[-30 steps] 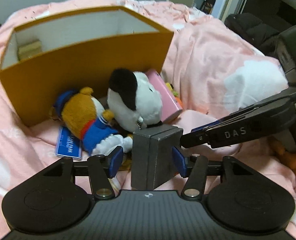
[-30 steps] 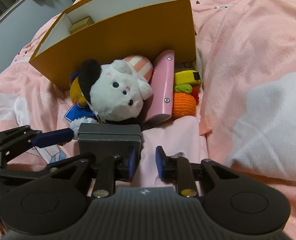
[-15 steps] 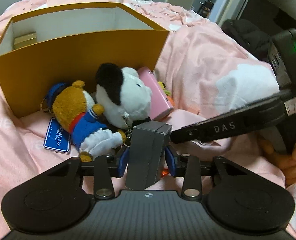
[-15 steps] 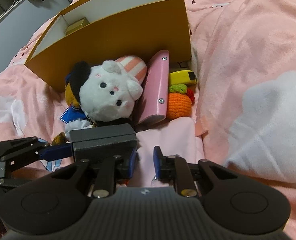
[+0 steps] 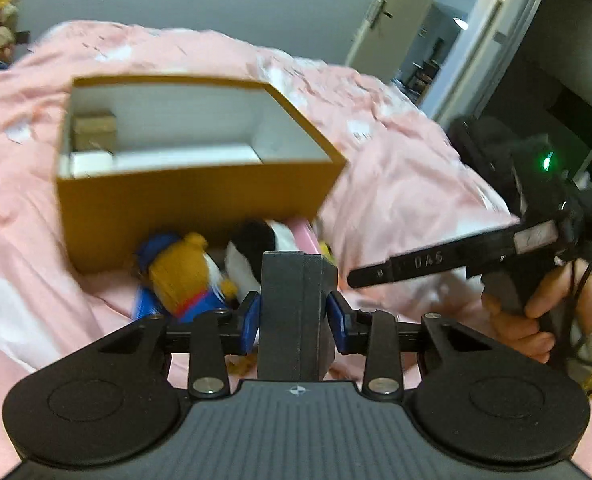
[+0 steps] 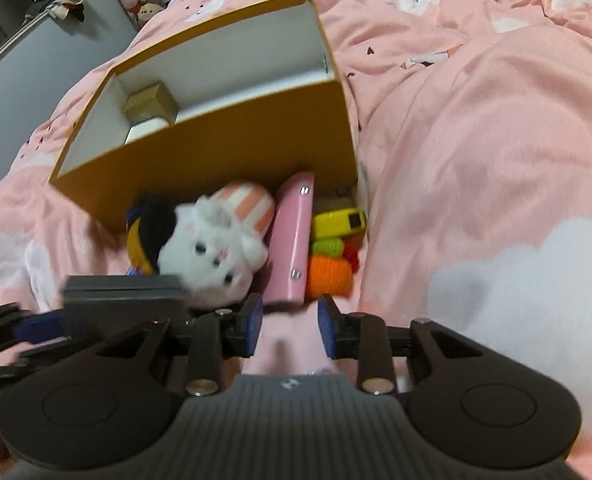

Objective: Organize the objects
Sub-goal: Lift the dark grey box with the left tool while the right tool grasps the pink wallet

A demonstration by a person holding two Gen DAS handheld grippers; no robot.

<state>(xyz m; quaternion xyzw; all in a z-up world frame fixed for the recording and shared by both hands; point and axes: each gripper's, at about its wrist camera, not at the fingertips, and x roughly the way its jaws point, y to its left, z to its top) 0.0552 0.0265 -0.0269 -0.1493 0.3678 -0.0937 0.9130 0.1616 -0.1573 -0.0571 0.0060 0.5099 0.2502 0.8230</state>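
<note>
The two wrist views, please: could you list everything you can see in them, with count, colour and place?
Box: one, yellow-orange outside, white inside, open, on the bed.
Small box: one, gold, inside the box at its left end.
White plush: one, white with a black patch, in front of the box.
Brown plush: one, brown with blue clothes, left of the white plush.
Pink case: one, pink, leaning right of the white plush.
Yellow item: one, right of the pink case.
Crochet toy: one, orange and green, below the yellow item.
Bedcover: pink with white clouds.
Dark block: one, grey, in the left gripper.
Right gripper: open, empty.
</note>
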